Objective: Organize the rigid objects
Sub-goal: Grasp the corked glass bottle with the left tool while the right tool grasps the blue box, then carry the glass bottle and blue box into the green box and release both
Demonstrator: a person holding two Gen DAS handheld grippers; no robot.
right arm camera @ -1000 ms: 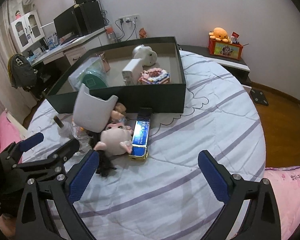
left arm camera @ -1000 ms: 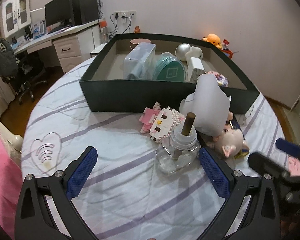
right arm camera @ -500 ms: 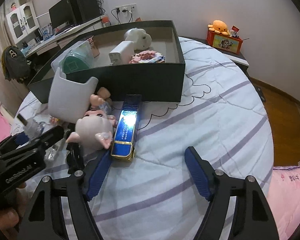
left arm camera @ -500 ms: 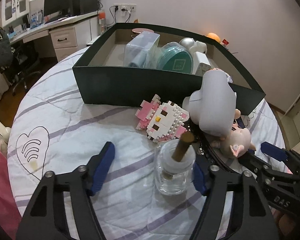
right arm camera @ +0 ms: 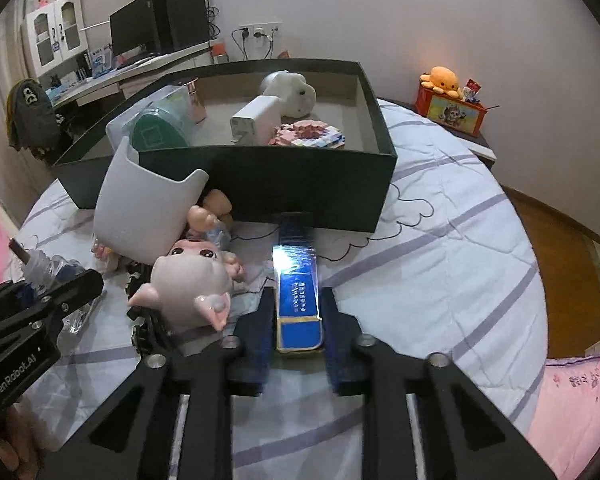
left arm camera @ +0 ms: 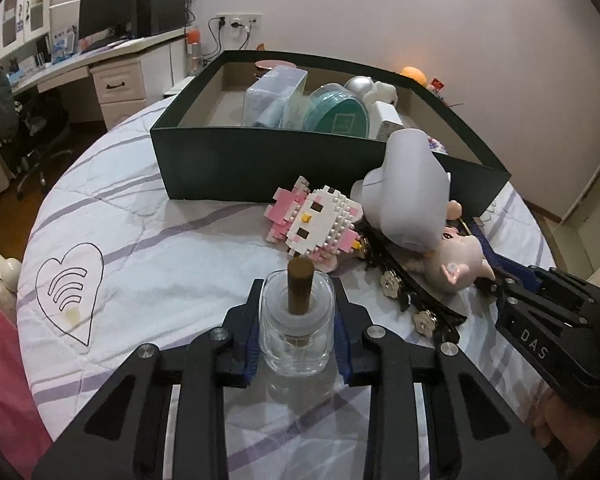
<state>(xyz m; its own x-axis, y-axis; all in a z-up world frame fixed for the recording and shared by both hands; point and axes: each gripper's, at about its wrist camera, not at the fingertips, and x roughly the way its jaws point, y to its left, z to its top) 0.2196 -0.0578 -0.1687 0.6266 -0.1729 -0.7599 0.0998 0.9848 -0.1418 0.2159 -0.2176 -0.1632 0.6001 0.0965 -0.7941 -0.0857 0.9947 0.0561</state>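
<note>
**Desk:** What changed at the bed in the last second?

**Photographer:** Both sets of jaws have just been closing, each around something. A second ago they stood wide apart over the quilt. Now the left gripper (left arm camera: 298, 322) is clamped on a small glass bottle (left arm camera: 298, 332) with a brown stick (left arm camera: 300, 286) standing in its neck; the blue pads press its two sides.

**Desk:** And the right?

**Photographer:** The right gripper (right arm camera: 298, 322) is clamped on the near end of a shiny blue bar (right arm camera: 297, 280). The bar runs straight ahead of the jaws, its far end touching the front wall of the dark green box (right arm camera: 312, 184).

**Desk:** Where does everything else lie?

**Photographer:** Ahead of the left jaws and slightly right, a pink-and-white brick figure (left arm camera: 318, 220); further right, a white cup (left arm camera: 408, 196) tipped over a pig toy (left arm camera: 456, 260), both just in front of the box. Beyond the left jaws the box already holds a clear case (left arm camera: 274, 98), a teal tin (left arm camera: 338, 114) and a white charger (right arm camera: 256, 118).

**Desk:** So what does it mean for the tidying?

**Photographer:** Two grips look set, neither item lifted yet. The likely next step is carrying both up and forward over the box wall. The bottle is smooth and the stick loose, so I'd watch for a slip or tilt.
</note>
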